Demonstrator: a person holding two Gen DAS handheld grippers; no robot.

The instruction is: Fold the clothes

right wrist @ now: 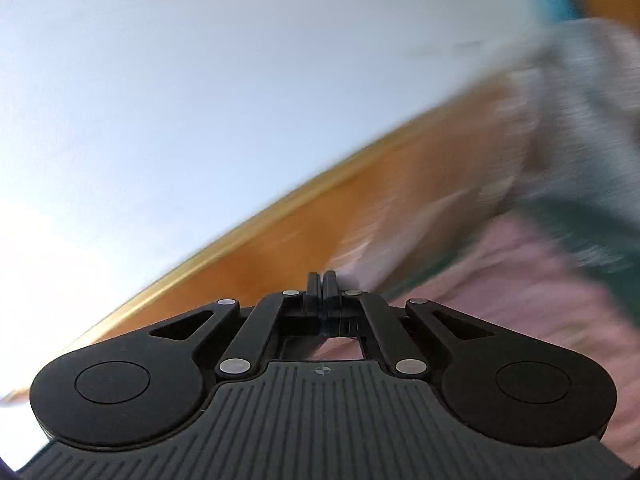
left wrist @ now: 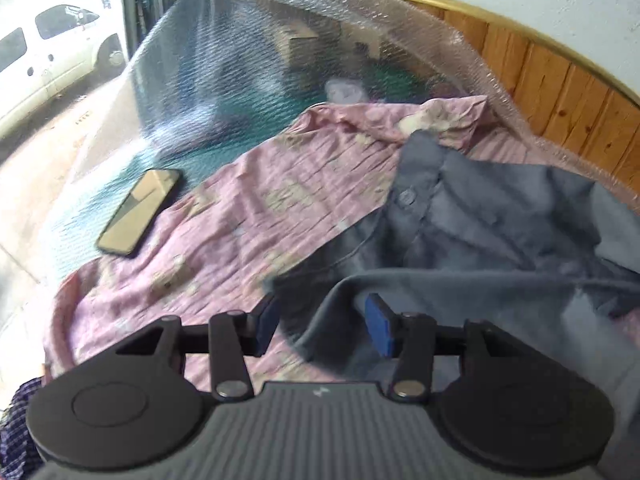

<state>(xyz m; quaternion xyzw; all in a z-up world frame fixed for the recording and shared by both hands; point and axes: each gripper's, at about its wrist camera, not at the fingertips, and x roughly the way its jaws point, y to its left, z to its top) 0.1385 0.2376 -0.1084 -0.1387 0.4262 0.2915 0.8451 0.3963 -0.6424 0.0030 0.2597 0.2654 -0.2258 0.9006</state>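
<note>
Against grey shirt [left wrist: 500,232]: crumpled on pink cloth [left wrist: 248,208], hem fold between parted left gripper [left wrist: 324,322] jaws; right gripper [right wrist: 323,280] clenched, empty, pointed away.

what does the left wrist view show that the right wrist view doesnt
Only the left wrist view shows the grey shirt, a phone lying beside the pink sheet, bubble wrap, a white van outside, and the left hand-held gripper open at a fold of the shirt.
Only the right wrist view shows the right hand-held gripper, closed with nothing visible between its fingers; the view is heavily blurred.
Both show pink fabric, the wooden panelling and pale wall.
</note>
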